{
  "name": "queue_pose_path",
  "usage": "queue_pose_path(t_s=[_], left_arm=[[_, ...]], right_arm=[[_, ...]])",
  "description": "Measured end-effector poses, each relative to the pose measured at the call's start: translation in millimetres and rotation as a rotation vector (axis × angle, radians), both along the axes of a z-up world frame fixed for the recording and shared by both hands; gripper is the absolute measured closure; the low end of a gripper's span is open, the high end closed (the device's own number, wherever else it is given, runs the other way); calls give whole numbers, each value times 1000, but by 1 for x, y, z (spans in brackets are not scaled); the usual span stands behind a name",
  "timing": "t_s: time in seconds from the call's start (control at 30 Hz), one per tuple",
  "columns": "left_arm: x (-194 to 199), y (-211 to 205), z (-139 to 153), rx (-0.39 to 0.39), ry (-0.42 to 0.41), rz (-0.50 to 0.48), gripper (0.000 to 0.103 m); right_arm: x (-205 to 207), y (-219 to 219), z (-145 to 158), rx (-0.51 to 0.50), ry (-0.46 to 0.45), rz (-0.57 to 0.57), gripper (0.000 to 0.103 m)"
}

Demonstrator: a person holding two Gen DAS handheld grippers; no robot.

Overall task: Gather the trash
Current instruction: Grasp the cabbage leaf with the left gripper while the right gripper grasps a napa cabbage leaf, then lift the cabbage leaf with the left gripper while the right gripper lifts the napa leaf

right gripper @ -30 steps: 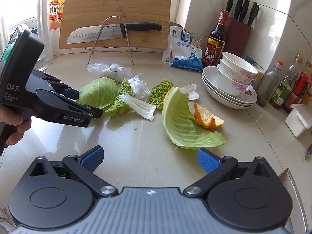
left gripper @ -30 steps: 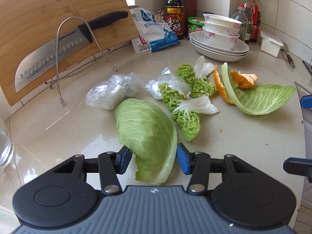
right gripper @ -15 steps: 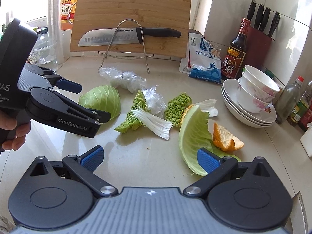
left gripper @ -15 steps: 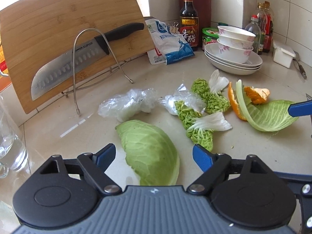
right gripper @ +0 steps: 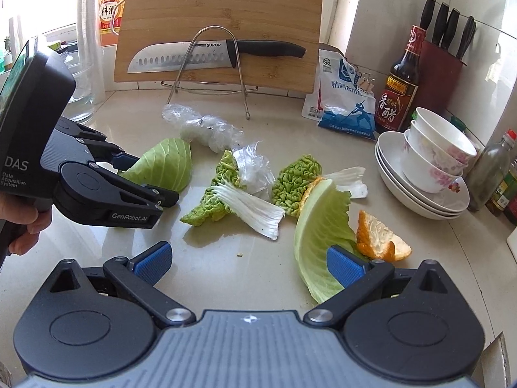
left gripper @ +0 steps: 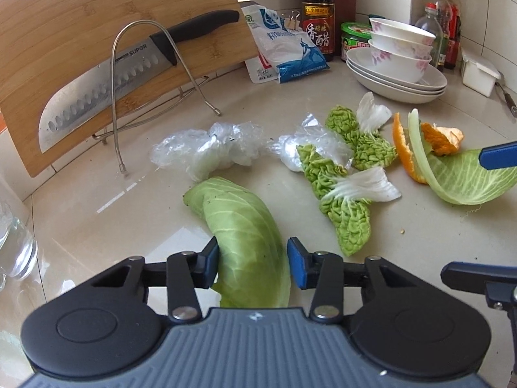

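A pale green cabbage leaf (left gripper: 248, 236) lies on the counter between the blue pads of my left gripper (left gripper: 253, 262). The jaws are closing and both pads touch the leaf, which has folded narrower. The right wrist view shows this same leaf (right gripper: 164, 165) in the left gripper (right gripper: 148, 179). My right gripper (right gripper: 248, 260) stands wide open above the counter. A second curled cabbage leaf (right gripper: 320, 226) lies against the inner side of its right finger, with orange peel (right gripper: 378, 236) just beyond. Crinkled green leaves (right gripper: 226, 194) and crumpled plastic wrap (right gripper: 203, 126) lie between the two grippers.
A cutting board (right gripper: 219, 16) with a knife (right gripper: 210, 56) on a wire rack stands at the back. Stacked bowls and plates (right gripper: 429, 168), a salt bag (right gripper: 342, 97), a vinegar bottle (right gripper: 400, 87) and a knife block (right gripper: 442, 64) line the right. A glass jar (left gripper: 13, 236) stands left.
The left jaws opened wide around the cabbage leaf half a second ago and have now closed onto it. The right gripper shifted right, so the second leaf now lies against its right finger.
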State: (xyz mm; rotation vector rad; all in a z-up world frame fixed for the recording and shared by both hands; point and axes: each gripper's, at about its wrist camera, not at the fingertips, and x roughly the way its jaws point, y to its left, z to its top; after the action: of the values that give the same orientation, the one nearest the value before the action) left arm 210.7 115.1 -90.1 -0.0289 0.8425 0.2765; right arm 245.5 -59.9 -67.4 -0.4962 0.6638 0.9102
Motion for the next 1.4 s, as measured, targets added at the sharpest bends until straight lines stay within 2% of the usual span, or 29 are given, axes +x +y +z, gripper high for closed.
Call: queue_pose_path(t_s=[0.13,0.3,0.47,0.57,0.67,0.93,1.1,1.17,1.2,1.4], left_arm=[[-6,10,3,-41,6,11,64],[-10,17,8,-56,0,24,64],[-11,21,11,-77,-12,29,64],[-11,22,12,-89,-17,27,64],[-12,22,14,-103,-21,25,64],[-14,24,16,-115,-31,29,64],[-15,26,16,-123,-32,30,64],[-15,26,16,-124,-31,29,64],[-16,26,16,-124,-30,28,64],[-17,26,17,-121,-29,10,65]], right_arm=[[5,10,0,-15,-19,53,0],[15,28,-1,-90,-91,139,4],[34,44,-10,-198,-126,269,18],[44,53,-16,-245,-132,367,22],[55,66,-17,-282,-90,475,31],[73,94,-21,-334,44,680,41],[79,103,-22,-337,109,717,49],[77,105,-22,-341,121,727,63],[77,105,-21,-344,123,727,67],[71,102,-17,-327,137,717,69]])
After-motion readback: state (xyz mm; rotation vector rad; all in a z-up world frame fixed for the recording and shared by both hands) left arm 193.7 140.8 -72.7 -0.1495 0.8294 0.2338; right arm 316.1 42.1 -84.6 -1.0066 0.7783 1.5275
